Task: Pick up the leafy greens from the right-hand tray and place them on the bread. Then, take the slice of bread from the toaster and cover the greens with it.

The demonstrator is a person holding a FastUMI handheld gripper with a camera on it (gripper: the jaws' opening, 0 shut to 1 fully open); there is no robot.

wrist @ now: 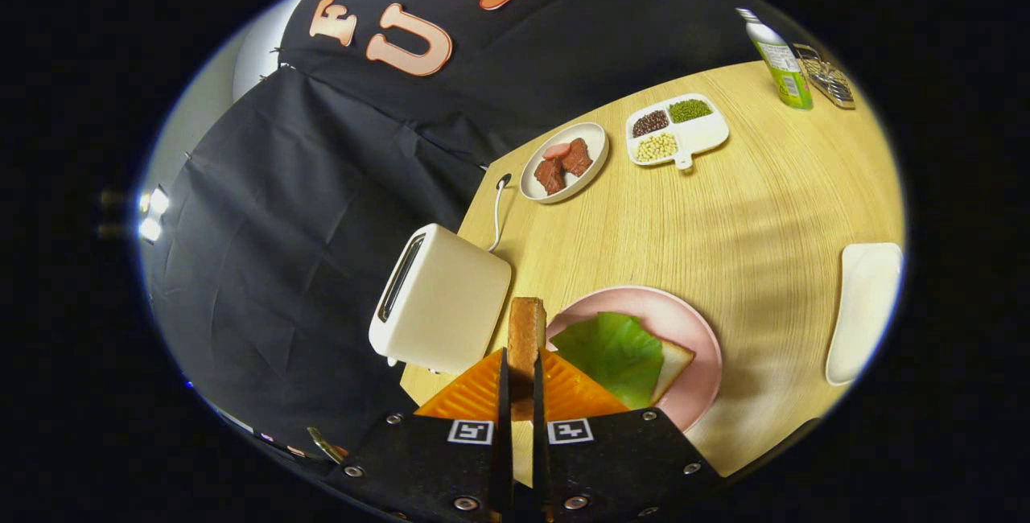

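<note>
Pale wood surface (pixel 724 209), one corner of it near the black cloth wall. My hand-held gripper (pixel 521 370): fingers drawn narrow, both pressing on a slice of bread (pixel 527 330) held on edge, crust showing, standing up between them.

Just ahead and to the right of the fingers: pink plate (pixel 692 330) with a second bread slice (pixel 672 362) lying flat, leafy greens (pixel 615 350) spread over most of it; one corner of that bread is bare.

Just ahead and to the left: cream toaster (pixel 442 306) at the edge of the surface, slot seen from the side, its cord (pixel 499 213) running back toward the corner. The toaster sits just beside the pink plate, touching or nearly so; I cannot tell which.

Beyond, well apart from the fingers: small round dish (pixel 594 137) with pieces of meat (pixel 563 165); white divided tray (pixel 708 133) holding dark, green and pale beans in three compartments; green-labelled bottle (pixel 780 64); wire rack (pixel 829 76) beside the bottle.

Far right: white tray (pixel 865 306), bare.
</note>
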